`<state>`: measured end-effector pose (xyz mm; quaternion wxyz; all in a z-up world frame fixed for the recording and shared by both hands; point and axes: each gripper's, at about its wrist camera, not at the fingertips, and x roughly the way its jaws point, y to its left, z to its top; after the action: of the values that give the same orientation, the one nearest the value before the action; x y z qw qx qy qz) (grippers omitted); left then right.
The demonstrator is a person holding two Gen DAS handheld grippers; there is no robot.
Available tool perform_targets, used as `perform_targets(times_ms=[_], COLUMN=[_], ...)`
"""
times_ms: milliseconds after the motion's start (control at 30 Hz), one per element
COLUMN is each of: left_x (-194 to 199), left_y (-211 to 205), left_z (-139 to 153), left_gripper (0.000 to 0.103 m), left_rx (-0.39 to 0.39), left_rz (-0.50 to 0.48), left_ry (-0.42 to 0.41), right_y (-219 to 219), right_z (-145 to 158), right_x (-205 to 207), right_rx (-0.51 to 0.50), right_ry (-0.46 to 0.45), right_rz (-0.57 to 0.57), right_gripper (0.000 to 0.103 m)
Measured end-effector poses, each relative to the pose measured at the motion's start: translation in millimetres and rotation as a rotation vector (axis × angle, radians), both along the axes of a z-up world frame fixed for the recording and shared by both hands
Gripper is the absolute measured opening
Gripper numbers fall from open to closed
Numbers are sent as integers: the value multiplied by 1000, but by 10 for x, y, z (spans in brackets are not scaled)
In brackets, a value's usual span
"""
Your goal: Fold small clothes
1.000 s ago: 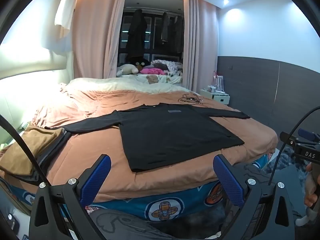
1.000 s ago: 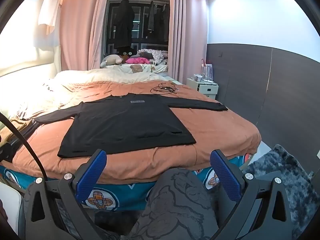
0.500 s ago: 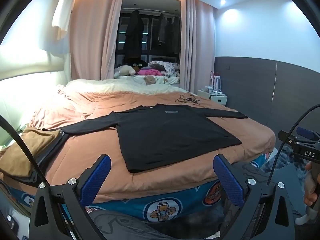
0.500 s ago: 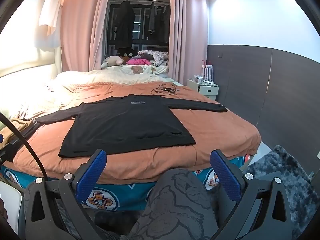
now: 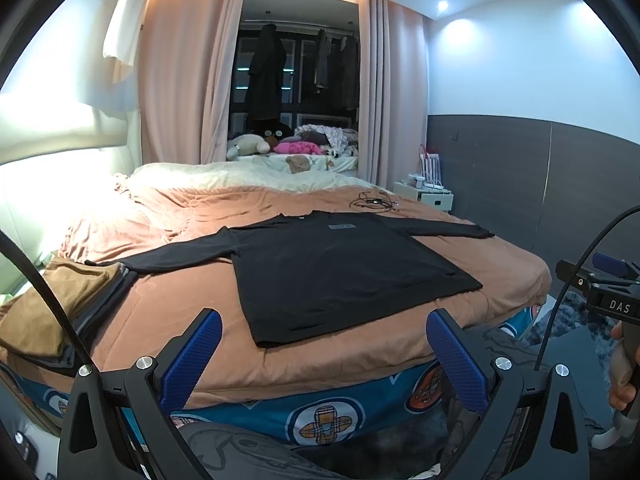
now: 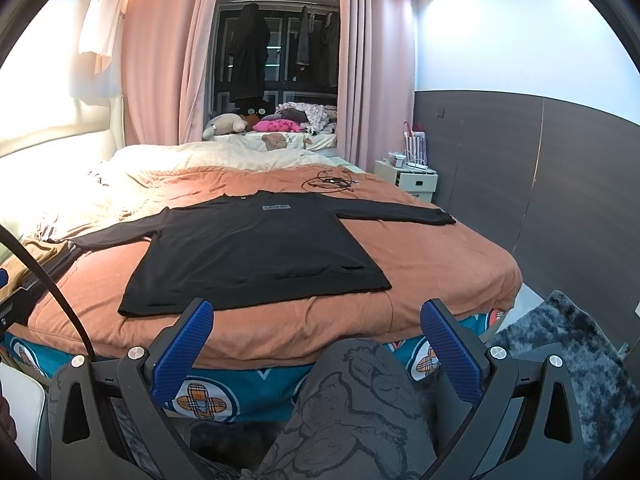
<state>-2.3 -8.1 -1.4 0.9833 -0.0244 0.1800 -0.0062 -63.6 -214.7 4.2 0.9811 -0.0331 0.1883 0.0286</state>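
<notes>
A black long-sleeved shirt (image 5: 344, 268) (image 6: 256, 252) lies flat on the orange blanket of the bed (image 5: 180, 320) (image 6: 440, 256), sleeves spread to both sides, hem toward me. My left gripper (image 5: 324, 356) hangs open below the bed's near edge, well short of the hem, with nothing between its blue pads. My right gripper (image 6: 318, 350) is also open and empty, in front of the bed's near edge. In the left wrist view the right gripper's body (image 5: 608, 300) and a hand holding it show at the far right.
A folded brown garment on dark clothes (image 5: 52, 304) sits at the bed's left corner. A black cable (image 6: 330, 182) lies near the pillows. A white nightstand (image 6: 408, 180) stands right of the bed, a grey rug (image 6: 568, 340) on the floor. A patterned trouser leg (image 6: 352, 412) is below.
Both views have drifted slightly, the shirt shifting a little left in the left wrist view. Both grippers stay open and the shirt has not moved on the bed.
</notes>
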Motion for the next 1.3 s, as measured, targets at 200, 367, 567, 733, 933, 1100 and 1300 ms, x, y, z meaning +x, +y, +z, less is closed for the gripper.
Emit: perform_targets(times_ms=[200, 367, 567, 733, 933, 1100, 1300], left_x=[-30, -51, -53, -47, -46, -74, -86], left_y=[-18, -48, -66, -61, -48, -69, -74], left_z=[-7, 3, 13, 14, 18, 25, 25], left_gripper=[103, 103, 103, 103, 103, 103, 103], left_rx=[5, 11, 12, 11, 10, 17, 16], left_rz=[5, 8, 8, 6, 6, 6, -2], left_ry=[-12, -22, -23, -22, -20, -27, -28], right_y=[-13, -32, -38, -11, -12, -31, -34], right_z=[-1, -2, 5, -23, -9, -5, -22], right_x=[1, -9, -53, -56, -47, -64, -55], right_rx=[-2, 2, 7, 5, 4, 9, 11], right_ry=[-3, -8, -20, -18, -17, -25, -18], right_rz=[3, 0, -3, -3, -2, -3, -5], right_gripper=[103, 103, 103, 103, 103, 103, 103])
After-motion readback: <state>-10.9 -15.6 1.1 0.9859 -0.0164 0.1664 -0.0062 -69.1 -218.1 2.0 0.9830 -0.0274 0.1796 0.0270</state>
